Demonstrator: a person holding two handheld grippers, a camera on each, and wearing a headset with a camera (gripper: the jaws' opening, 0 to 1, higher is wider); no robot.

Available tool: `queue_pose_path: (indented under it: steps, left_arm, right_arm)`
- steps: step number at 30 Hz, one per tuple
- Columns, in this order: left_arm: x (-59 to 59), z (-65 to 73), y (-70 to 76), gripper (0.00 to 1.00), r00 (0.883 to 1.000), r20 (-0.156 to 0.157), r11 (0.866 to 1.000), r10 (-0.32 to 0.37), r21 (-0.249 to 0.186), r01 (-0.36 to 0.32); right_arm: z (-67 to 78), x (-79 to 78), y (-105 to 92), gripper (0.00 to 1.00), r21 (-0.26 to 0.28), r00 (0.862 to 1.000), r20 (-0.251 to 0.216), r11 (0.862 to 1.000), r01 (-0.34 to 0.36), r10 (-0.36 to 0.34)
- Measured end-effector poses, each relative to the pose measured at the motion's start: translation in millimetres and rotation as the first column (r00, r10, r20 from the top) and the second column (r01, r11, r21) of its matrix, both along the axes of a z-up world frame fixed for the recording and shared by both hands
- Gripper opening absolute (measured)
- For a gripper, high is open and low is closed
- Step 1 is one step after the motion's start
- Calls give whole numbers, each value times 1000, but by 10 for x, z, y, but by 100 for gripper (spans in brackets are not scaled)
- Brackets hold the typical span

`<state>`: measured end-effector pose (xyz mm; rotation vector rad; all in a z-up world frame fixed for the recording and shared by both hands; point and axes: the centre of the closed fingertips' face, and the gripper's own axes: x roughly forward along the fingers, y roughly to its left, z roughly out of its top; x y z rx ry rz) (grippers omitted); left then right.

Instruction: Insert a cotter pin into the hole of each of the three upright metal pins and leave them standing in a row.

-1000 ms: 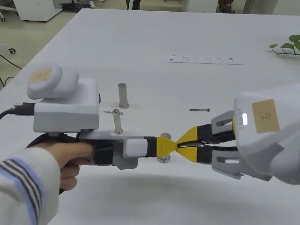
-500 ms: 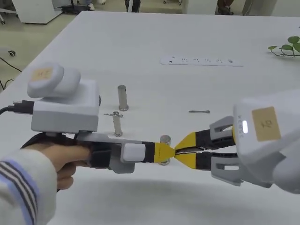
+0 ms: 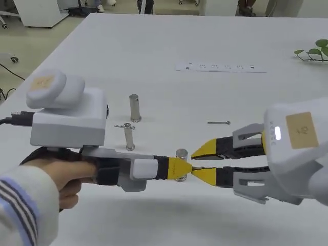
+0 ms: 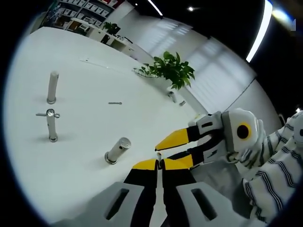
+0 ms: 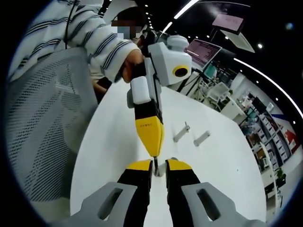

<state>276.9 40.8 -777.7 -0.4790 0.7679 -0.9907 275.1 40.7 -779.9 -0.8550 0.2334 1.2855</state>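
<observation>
Left claw (image 3: 187, 167) and right claw (image 3: 195, 164) yellow-tipped; sleeve (image 3: 23, 202) striped; table (image 3: 154, 51) white.

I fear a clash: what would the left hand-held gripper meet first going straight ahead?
Most likely the right hand-held gripper, whose open jaws face it head-on; the nearest metal pin seems just off that line, though depth is unclear.

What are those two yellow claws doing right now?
Left gripper: closed, holding a thin cotter pin at its tip.
Right gripper: open, holding nothing.
</observation>
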Motion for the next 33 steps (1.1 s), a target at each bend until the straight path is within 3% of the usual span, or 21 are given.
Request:
queue_pose_path:
  steps: [2,7,8,9,11,13,14,16,17,18,19,20,21,22,23,24,26,27,31,33]
  left_arm:
    - [-11,23,-1,1,1000,24,1000,-12,0,12]
    - [-31,66,14,1,995,87,999,-46,16,44]
    - [-36,83,16,1,993,103,999,-52,17,51]
    - [-38,86,17,1,993,104,999,-53,17,52]
    - [-56,121,16,1,990,127,998,-68,16,67]
    - [-85,158,2,1,986,140,996,-89,7,89]
    - [-104,177,-5,1,984,144,995,-102,10,101]
    - [-167,226,-32,1,976,160,989,-145,13,145]
    - [-182,248,-40,1,974,165,988,-153,11,154]
    - [-213,275,-51,1,971,164,985,-172,8,173]
    - [-227,297,-56,1,970,166,983,-180,5,182]
    - [-238,319,-58,1,968,165,982,-187,3,189]
    - [-246,327,-58,1,968,164,981,-192,2,194]
    - [-255,335,-58,1,964,172,979,-201,6,203]
    - [-267,345,-59,1,959,189,977,-212,12,214]
    - [-278,346,-60,1,957,190,975,-219,14,221]
    - [-307,347,-62,1,953,189,971,-238,16,239]
    - [-309,342,-61,1,952,190,971,-238,18,239]
    - [-325,336,-59,1,952,188,970,-240,13,242]
    - [-333,343,-63,1,950,195,969,-243,9,246]
  right_arm:
    - [-21,-10,-24,14,-3,1000,-17,1000,1,-1]
    - [-74,-59,-97,22,24,991,-134,1000,18,-14]
    - [-78,-63,-119,22,38,984,-178,999,35,-28]
    - [-74,-59,-122,22,43,982,-186,998,41,-32]
    - [-58,-50,-142,23,97,955,-291,992,81,-49]
    - [-59,-124,-153,24,119,917,-398,990,74,-21]
    - [-62,-224,-162,24,133,880,-474,990,44,24]
    - [-34,-350,-164,23,169,798,-600,984,55,59]
    - [0,-346,-156,23,203,775,-628,976,75,71]
    - [12,-343,-161,23,218,761,-644,973,82,80]
    - [19,-381,-173,23,220,731,-677,972,85,89]
    - [22,-379,-183,23,225,723,-684,971,84,95]
    - [35,-365,-185,22,244,738,-665,968,63,120]
    - [49,-386,-183,22,253,714,-688,965,67,131]
    - [55,-400,-196,22,252,656,-743,963,98,128]
    - [77,-409,-188,21,264,634,-761,959,106,140]
    - [120,-399,-160,20,290,623,-765,951,104,165]
    - [134,-386,-166,20,293,605,-778,949,112,168]
    - [150,-397,-109,18,305,582,-793,944,125,179]
    - [171,-462,-67,18,316,549,-811,941,121,202]
